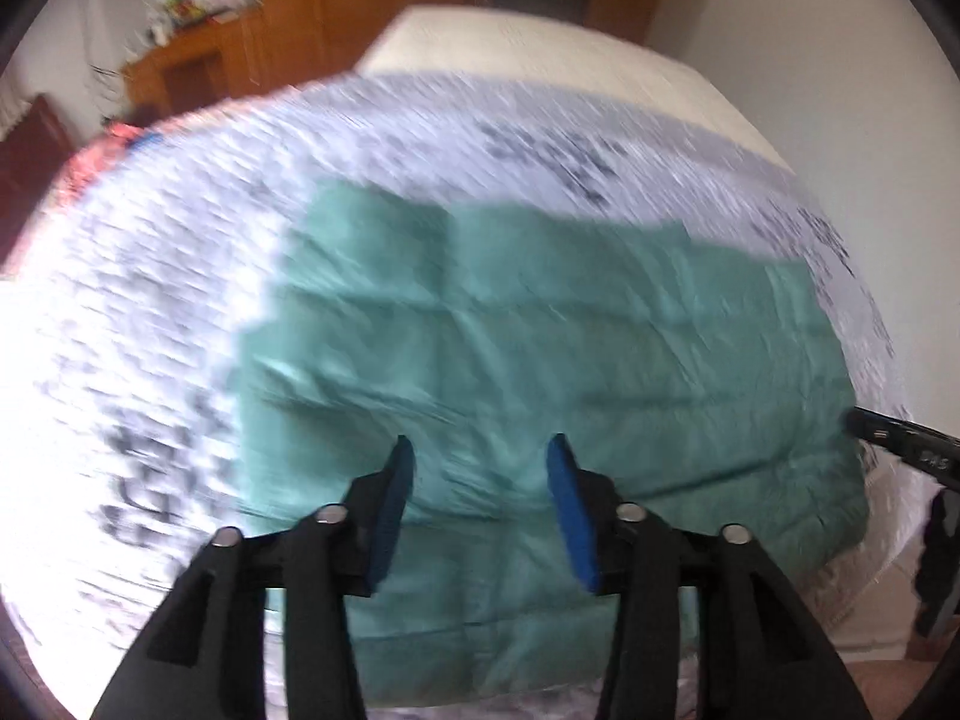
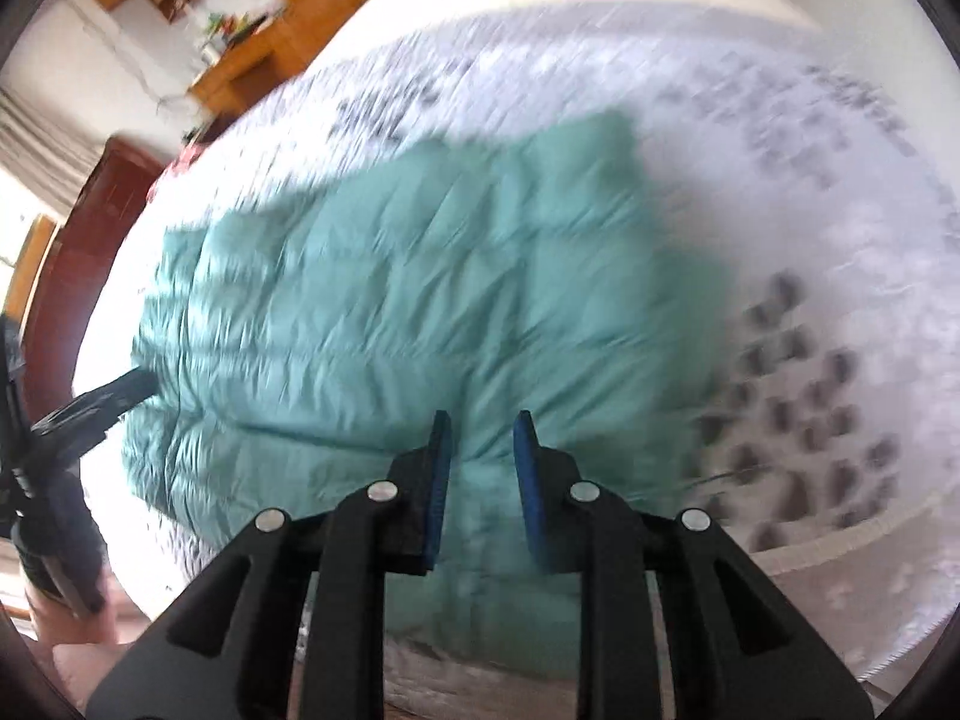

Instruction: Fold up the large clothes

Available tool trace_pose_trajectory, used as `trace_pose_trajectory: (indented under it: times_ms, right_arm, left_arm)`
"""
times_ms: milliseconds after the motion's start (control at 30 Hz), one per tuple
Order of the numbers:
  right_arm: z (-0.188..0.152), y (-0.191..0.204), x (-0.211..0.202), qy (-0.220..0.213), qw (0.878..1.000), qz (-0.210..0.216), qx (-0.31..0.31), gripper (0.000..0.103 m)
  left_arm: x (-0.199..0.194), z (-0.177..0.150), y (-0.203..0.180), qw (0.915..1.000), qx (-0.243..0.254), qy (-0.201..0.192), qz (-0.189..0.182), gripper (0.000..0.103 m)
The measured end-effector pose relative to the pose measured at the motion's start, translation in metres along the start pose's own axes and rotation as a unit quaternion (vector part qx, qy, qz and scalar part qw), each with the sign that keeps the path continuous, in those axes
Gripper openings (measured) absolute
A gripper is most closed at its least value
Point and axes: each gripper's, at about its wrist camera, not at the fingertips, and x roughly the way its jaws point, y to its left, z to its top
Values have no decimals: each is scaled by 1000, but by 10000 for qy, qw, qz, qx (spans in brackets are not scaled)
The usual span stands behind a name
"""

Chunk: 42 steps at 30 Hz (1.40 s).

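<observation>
A big green puffy jacket (image 1: 540,330) lies flat on a bed (image 1: 150,312) that has a white cover with dark gray spots. The jacket takes up the middle of the bed, and its long side runs from the bed's left side to its right side, across both claws. It looks folded into a wide block, with stitched lines running along its long side. Its near edge hangs close to the near edge of the bed, just under both claws. In the right wrist view, the jacket (image 2: 390,312) has one end near the left edge of the bed, and a raised part of it points toward the far end of the bed. The pictures are blurry, so which end is the collar cannot be told. The left claw (image 1: 480,450) hangs over the near edge of the jacket with its blue pads wide apart, and it holds nothing. The right claw (image 2: 483,426) also hangs over the near edge of the jacket, with its blue pads apart but less wide, and nothing is between them. Each claw shows at the side of the other one's view, close to an end of the jacket. There is bare bed cover all around the jacket: a wide strip at the far side, some on the left, and a big spotted patch on the right. A wooden cupboard (image 1: 288,18) stands past the far left corner of the bed, and a plain wall (image 1: 840,90) is on the right.
</observation>
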Motion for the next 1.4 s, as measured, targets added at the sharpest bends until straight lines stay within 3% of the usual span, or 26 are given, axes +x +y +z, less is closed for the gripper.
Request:
trace_pose_trajectory:
  times_ms: [67,200,333,467,733,1000,1133,1200,1267,1367,1400]
  right_arm:
    - [1,-14,-8,-56,9999,-82,66,21]
    - [-3,-31,0,31,9993,-280,244,21]
    - [-4,-44,12,170,9987,-190,440,21]
    - [-3,-44,18,269,9984,-279,414,21]
    - [-8,-49,40,511,9969,-345,480,21]
    - [-12,-52,58,663,9955,-466,482,21]
    - [-11,-55,62,699,9952,-441,516,21]
    - [-10,-55,63,709,9952,-415,539,21]
    - [-8,-55,64,722,9951,-405,545,21]
    - [-7,-56,65,742,9949,-369,567,21]
    - [-8,-57,65,750,9949,-361,576,21]
  left_arm:
    - [-11,5,22,9996,-153,-89,235,58]
    - [-8,3,67,9975,-642,101,265,61]
    - [3,-3,95,9943,-1027,249,-107,63]
    - [8,-13,100,9915,-1179,289,-463,67]
    - [41,-20,103,9887,-1268,542,-590,72]
    - [70,-29,120,9750,-1668,645,-1316,76]
    - [86,-42,128,9574,-2035,785,-1892,75]
    - [87,-47,130,9524,-2135,762,-2038,68]
    - [85,-48,129,9472,-2188,709,-2234,51]
    - [77,-50,127,9483,-2125,583,-2283,29]
    - [74,-49,126,9485,-2128,560,-2277,26]
